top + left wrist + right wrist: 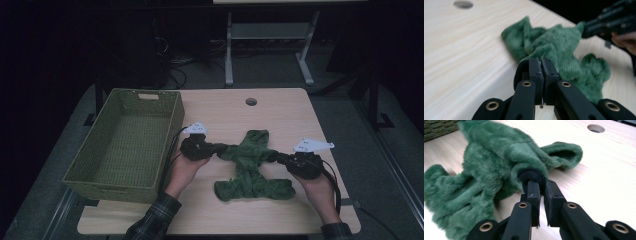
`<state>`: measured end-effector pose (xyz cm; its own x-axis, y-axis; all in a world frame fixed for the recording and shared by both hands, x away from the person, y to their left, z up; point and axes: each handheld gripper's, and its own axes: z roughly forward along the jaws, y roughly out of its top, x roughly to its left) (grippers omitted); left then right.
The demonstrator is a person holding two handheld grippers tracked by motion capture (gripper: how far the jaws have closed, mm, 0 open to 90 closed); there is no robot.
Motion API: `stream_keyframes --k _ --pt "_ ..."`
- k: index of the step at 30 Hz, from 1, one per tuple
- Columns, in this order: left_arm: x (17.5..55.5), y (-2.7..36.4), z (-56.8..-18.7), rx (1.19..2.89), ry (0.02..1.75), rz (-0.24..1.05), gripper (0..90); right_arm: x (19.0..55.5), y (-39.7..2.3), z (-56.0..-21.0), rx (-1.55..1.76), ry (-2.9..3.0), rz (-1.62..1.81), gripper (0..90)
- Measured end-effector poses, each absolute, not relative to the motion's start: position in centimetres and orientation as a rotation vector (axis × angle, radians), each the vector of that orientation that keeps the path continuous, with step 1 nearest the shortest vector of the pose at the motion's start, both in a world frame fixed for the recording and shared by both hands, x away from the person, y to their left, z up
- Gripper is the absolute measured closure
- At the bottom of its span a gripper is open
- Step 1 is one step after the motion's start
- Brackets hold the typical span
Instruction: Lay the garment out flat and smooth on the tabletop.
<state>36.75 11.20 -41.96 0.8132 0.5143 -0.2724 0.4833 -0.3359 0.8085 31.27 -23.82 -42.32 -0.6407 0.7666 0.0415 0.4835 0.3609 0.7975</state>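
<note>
In the high view we hold the left gripper (218,148) and the right gripper (278,157) at opposite sides of a green garment (250,167), each clamped on a sleeve end, so the fleece stretches between the two sets of jaws while its lower part lies on the table (280,112). A green basket (80,172) stands beyond the left gripper, on the side away from the garment. In the left gripper view our jaws are pressed together on a dark cuff (520,71) at the garment's edge; the fleece spreads ahead of the tips, and the right gripper (587,30) bites its far end, up and to the right of them. In the right gripper view our jaws pinch a black cuff (532,176) right at their tips, with the fleece bunched ahead and left of them and a table hole (596,128) far ahead.
</note>
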Motion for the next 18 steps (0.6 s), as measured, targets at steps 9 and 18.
stream_keyframes --k 9,18 --pt "36.2 10.9 -45.9 2.088 0.821 -0.023 88.1 33.4 -23.4 -44.8 1.203 2.413 1.081 83.0" --pt "36.1 10.6 -45.6 2.068 0.816 -0.044 75.8 33.0 -23.5 -45.6 1.201 2.436 1.054 72.6"
